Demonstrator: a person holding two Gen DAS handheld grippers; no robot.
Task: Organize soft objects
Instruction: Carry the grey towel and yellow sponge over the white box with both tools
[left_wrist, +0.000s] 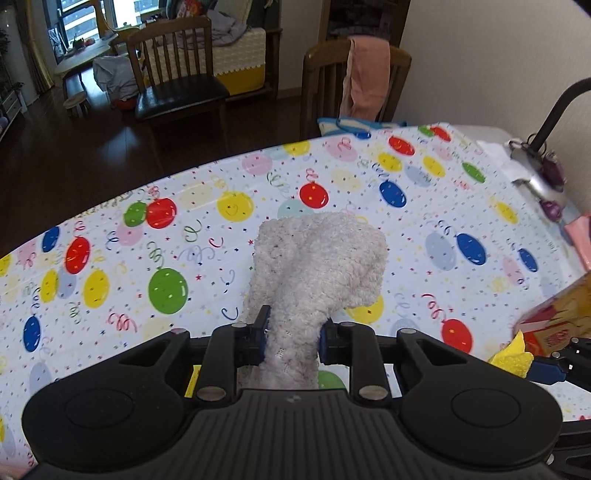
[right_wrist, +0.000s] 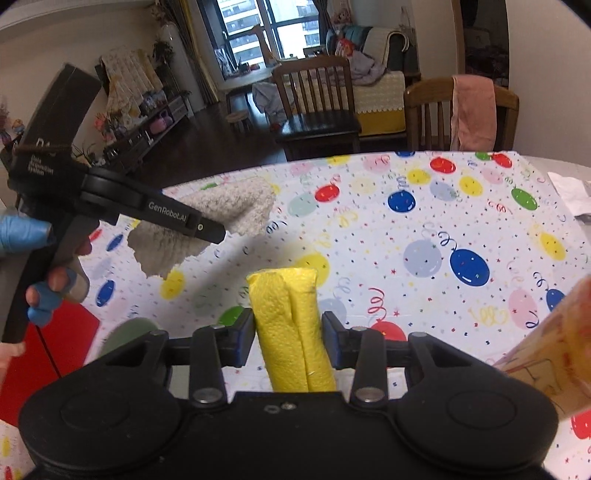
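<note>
My left gripper (left_wrist: 292, 334) is shut on a fluffy grey-white cloth (left_wrist: 317, 258) and holds it above the balloon-print tablecloth (left_wrist: 147, 236). My right gripper (right_wrist: 288, 334) is shut on a folded yellow cloth (right_wrist: 288, 314), also held over the table. In the right wrist view the left gripper body (right_wrist: 110, 206) shows at the left with the grey-white cloth (right_wrist: 221, 206) hanging from it. In the left wrist view the yellow cloth (left_wrist: 513, 356) shows at the lower right edge.
An orange-yellow box (left_wrist: 557, 314) stands at the table's right side and also shows in the right wrist view (right_wrist: 554, 350). A lamp base with a black arm (left_wrist: 535, 170) stands at the far right. Wooden chairs (left_wrist: 354, 85) stand behind the table. A red sheet (right_wrist: 62, 332) lies at the left.
</note>
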